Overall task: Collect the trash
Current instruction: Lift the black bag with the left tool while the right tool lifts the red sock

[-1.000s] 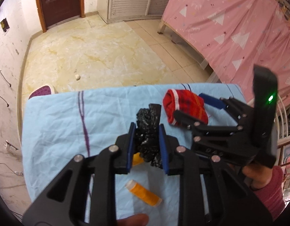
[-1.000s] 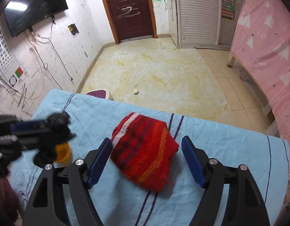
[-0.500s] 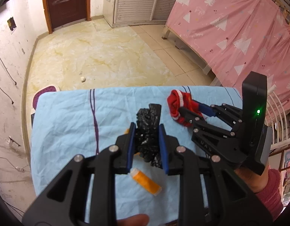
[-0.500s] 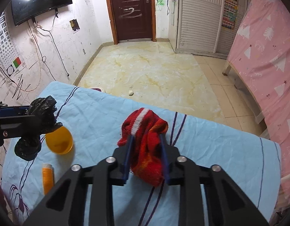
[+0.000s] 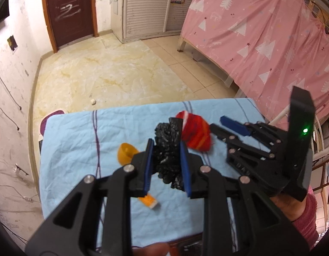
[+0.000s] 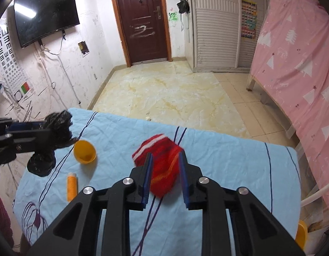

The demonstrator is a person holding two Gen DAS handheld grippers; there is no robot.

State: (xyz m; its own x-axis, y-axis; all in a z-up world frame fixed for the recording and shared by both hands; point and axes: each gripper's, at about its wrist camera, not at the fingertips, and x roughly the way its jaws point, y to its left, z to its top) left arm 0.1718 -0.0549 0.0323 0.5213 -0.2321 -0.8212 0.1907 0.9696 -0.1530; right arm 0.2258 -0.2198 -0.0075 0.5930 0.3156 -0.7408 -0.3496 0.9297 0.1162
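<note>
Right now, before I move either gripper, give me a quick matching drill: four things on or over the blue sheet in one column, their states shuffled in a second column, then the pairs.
Things:
1. black plastic bag
2. red knitted cloth
3. orange cup
4. orange tube

States:
A. lying flat on the sheet
B. clamped in the right gripper
C. lying free on the sheet, open end showing
D. clamped in the left gripper

Pairs: 1-D, 2-B, 3-C, 4-A
</note>
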